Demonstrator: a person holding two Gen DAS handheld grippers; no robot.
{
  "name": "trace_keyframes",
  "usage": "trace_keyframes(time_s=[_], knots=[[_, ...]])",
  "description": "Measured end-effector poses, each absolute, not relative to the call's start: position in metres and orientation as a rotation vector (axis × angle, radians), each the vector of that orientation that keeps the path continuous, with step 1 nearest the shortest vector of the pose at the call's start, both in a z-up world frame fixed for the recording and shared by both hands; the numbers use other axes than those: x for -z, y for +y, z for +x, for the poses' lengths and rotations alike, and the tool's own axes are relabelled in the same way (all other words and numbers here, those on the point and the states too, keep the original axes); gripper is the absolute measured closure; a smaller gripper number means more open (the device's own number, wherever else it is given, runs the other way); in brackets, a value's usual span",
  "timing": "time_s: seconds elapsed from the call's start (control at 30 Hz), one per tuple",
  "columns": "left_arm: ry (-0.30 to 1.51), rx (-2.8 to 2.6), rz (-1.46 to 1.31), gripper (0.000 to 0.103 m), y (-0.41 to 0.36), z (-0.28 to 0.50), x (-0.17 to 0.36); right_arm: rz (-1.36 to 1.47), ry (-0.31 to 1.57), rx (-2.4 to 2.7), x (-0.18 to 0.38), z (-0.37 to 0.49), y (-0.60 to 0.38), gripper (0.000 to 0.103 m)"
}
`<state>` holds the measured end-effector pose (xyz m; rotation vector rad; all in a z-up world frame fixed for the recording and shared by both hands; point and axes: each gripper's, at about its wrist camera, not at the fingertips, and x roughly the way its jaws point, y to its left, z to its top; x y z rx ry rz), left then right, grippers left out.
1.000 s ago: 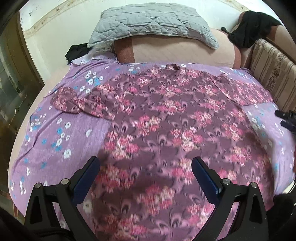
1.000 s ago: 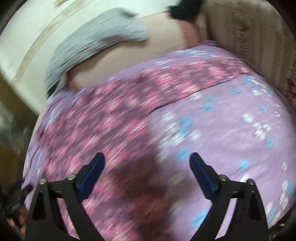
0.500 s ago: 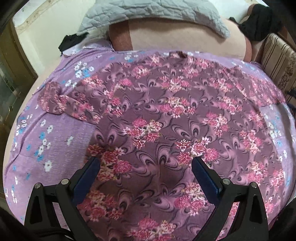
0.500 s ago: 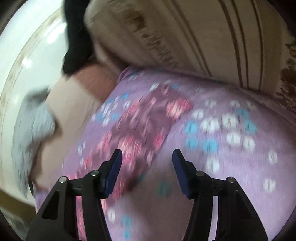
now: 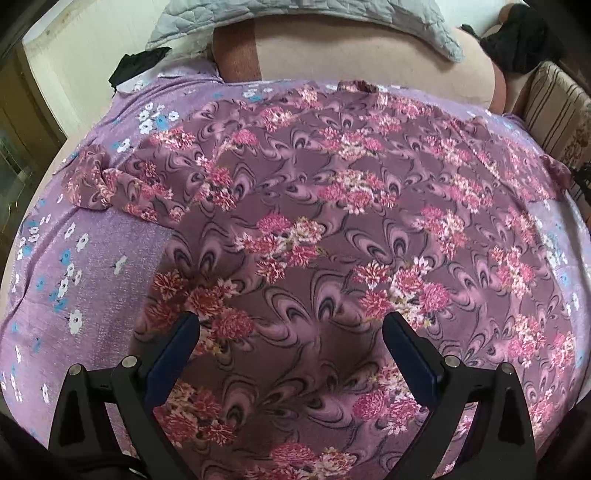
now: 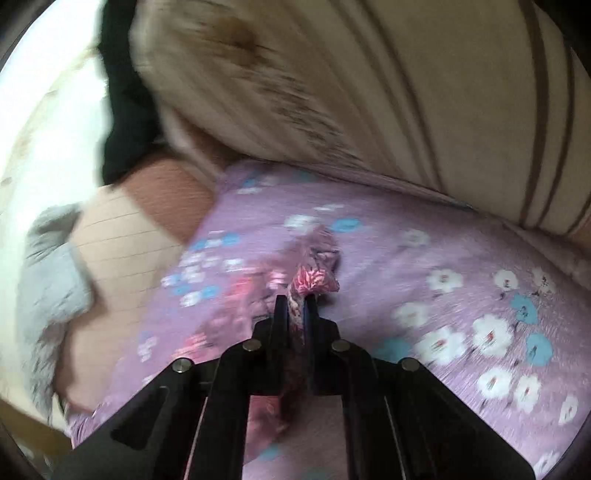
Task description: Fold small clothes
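A maroon floral garment (image 5: 314, 221) lies spread flat on a lilac flowered sheet (image 5: 74, 266), neck toward the far bolster, both sleeves out to the sides. My left gripper (image 5: 291, 332) is open and empty, hovering over the garment's lower middle. My right gripper (image 6: 296, 297) is shut on the end of the garment's right sleeve (image 6: 314, 273), which bunches up between the jaws above the sheet (image 6: 461, 314). That sleeve end shows at the right edge of the left wrist view (image 5: 557, 171), with part of the right gripper beside it.
A pink bolster (image 5: 369, 55) with a grey quilted pillow (image 5: 295, 7) lies along the far edge. A striped cushion (image 6: 369, 92) stands close on the right. Black cloth lies at both far corners (image 5: 140, 66). The bed drops off at left.
My right gripper moved in on the sleeve end and closed on it. My left gripper drifted forward over the garment and stayed open.
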<state>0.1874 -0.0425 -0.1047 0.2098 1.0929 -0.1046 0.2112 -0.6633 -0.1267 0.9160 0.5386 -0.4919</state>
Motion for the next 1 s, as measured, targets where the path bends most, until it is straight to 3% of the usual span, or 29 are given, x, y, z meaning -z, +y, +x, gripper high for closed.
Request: trace_keyframes(time_s=[0.23, 0.43, 0.77, 1.0], knots=[[1.066, 0.118, 0.153, 0.003, -0.024, 0.186, 0.086, 0.795, 0.509, 0.139, 0.059, 0.233, -0.546, 0.094], [1.049, 0.104, 0.09, 0.003, 0.001, 0.182, 0.076, 0.774, 0.569, -0.197, 0.042, 0.276, -0.414, 0.095], [1.055, 0.18, -0.037, 0.003, 0.025, 0.187, 0.08, 0.849, 0.715, -0.529, 0.077, 0.327, -0.249, 0.095], [1.084, 0.259, -0.079, 0.003, 0.02, 0.217, 0.092, 0.839, 0.847, -0.612, 0.122, 0.347, -0.199, 0.094]])
